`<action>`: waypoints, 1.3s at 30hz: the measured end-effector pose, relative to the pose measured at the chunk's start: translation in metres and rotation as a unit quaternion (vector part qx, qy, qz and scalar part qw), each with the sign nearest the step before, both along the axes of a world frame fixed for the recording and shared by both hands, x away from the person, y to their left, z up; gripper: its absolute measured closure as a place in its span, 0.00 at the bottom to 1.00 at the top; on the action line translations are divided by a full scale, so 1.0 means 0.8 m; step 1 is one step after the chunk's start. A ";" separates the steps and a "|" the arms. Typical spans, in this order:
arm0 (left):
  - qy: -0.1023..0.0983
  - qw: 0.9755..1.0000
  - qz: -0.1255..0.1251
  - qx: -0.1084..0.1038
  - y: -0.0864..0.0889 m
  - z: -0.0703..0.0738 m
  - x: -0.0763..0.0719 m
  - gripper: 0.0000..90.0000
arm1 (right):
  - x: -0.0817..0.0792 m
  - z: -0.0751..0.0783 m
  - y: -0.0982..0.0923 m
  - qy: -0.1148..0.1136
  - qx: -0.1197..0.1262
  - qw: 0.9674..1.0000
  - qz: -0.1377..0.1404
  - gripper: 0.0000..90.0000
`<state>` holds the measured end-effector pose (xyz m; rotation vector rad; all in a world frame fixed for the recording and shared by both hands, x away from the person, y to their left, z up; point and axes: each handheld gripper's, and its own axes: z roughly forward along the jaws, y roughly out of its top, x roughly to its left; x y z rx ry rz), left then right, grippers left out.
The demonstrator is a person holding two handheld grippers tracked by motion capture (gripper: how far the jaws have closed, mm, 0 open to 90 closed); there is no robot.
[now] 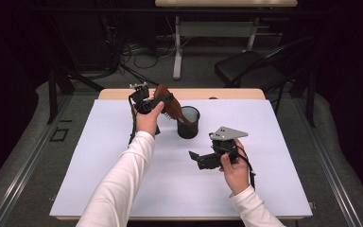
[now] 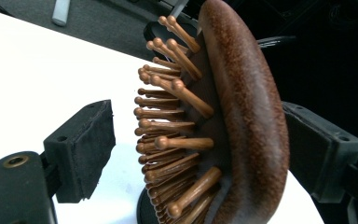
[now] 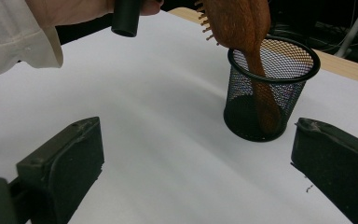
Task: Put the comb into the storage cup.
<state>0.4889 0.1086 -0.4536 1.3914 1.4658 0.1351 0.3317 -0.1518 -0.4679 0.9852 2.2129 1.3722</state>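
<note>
White covering is lying over the bench [image 1: 123,189], with dark floor, a folding chair [image 1: 246,66] and a second desk [image 1: 217,28] standing beyond its far edge. Near the middle of the far half, a black mesh cup [image 1: 188,122] is standing upright. A brown wooden hairbrush [image 1: 168,105] is leaning in it, handle down inside the mesh and resting against the rim, its head sticking out and tilting toward the left tongs [image 1: 158,100].

Those left tongs are being held up above the bench by the left hand [image 1: 147,119], and their jaws are standing spread to either side of the brush head. In the left gripper view the smooth back of the hairbrush [image 2: 242,116] is lying close against the pad on the right side, while the peg bristles are pointing at the other pad, clearly apart from it, with white bench showing between.

The right tongs [image 1: 192,156] are hovering low over the bench, nearer the person and well apart from the cup, gripped by the right hand [image 1: 236,172]. Their jaws are standing wide apart with nothing between them, and they are pointing toward the cup [image 3: 270,88] and the brush handle inside it.
</note>
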 end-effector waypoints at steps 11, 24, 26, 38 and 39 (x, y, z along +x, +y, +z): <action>-0.008 1.000 -0.002 0.003 0.003 0.005 -0.003 0.00 | 0.000 -0.001 0.000 0.001 0.001 1.000 0.000 0.02; -0.016 1.000 -0.017 0.004 0.007 0.011 -0.006 0.00 | 0.001 -0.002 0.000 0.004 -0.001 1.000 0.000 0.02; -0.017 1.000 -0.018 0.006 0.008 0.012 -0.007 0.00 | 0.001 -0.003 0.001 0.004 -0.001 1.000 -0.001 0.02; -0.026 0.999 -0.030 0.008 0.009 0.020 -0.013 0.00 | 0.001 -0.002 -0.001 0.003 0.000 1.000 -0.001 0.02; -0.028 0.999 -0.032 0.010 0.010 0.021 -0.014 0.00 | 0.002 -0.003 -0.001 0.004 0.000 1.000 -0.001 0.02</action>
